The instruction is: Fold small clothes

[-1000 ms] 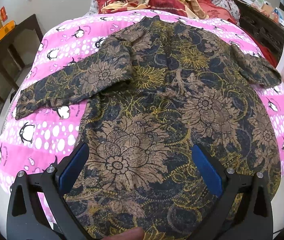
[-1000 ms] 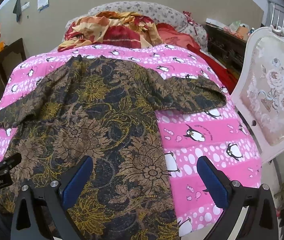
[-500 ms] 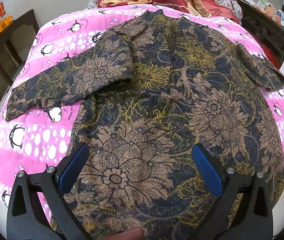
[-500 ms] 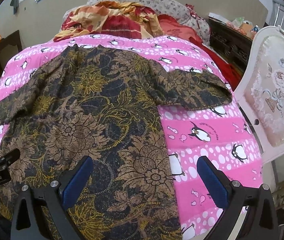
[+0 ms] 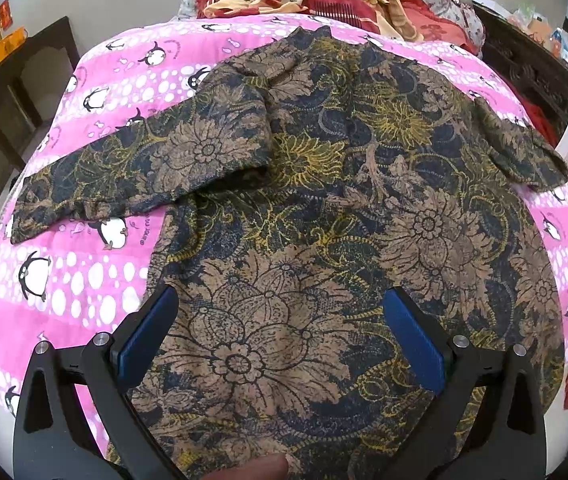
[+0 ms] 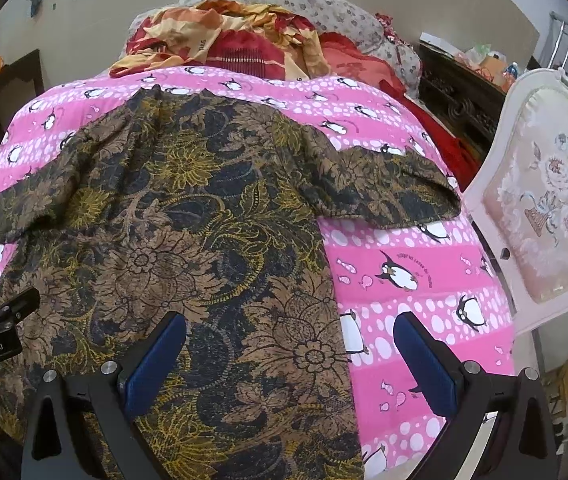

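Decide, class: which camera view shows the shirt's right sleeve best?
The right wrist view: the right sleeve lies whole and large on the pink blanket. In the left wrist view it sits small and warped at the edge.

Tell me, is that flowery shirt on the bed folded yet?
Not yet. The shirt lies spread flat on the pink penguin blanket, both sleeves stretched outward.

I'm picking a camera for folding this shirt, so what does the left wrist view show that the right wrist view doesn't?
Left wrist only: the whole left sleeve, out to its cuff. Right wrist only: the white floral chair. Both: the batik shirt spread flat on the pink penguin blanket, with the left gripper and right gripper open above it.
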Demonstrator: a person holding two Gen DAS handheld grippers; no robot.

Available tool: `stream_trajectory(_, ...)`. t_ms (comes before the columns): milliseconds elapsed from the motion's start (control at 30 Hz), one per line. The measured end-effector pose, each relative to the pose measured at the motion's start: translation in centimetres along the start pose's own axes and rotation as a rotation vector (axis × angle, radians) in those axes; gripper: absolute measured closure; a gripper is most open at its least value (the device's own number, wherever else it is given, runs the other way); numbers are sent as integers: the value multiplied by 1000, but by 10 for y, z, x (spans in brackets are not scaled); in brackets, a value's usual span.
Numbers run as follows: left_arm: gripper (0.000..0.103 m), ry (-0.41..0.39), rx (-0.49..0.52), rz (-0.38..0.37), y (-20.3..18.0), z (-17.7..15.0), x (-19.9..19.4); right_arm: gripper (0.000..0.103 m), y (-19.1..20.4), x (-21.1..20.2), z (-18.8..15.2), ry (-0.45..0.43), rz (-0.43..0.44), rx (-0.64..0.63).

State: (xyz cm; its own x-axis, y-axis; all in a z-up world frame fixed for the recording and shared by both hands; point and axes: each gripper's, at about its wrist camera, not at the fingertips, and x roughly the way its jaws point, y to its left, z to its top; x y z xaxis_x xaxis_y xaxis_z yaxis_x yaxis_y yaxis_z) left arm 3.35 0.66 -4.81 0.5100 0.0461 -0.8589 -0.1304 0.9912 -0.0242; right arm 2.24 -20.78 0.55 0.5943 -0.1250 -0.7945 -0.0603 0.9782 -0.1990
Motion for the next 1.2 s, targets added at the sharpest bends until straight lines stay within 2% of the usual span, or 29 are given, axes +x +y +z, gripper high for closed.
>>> stream_trajectory(300, 0, -4, 1, 4, -2, -3, -6, 0, 9, -8, 2, -16, 7, -17)
stream_trajectory(533, 0, -13, -12, 39, -1, -5, -13, 0, 8, -18, 0, -60, 82, 18)
stream_trajectory(667, 0, -4, -17, 60, 2, -6, -12, 0, 11, -19, -1, -63, 94, 14)
stream_trajectory(1200, 0, -1, -2, 53, -4, -5, -9, 0, 7, -11, -6, -46, 113, 35)
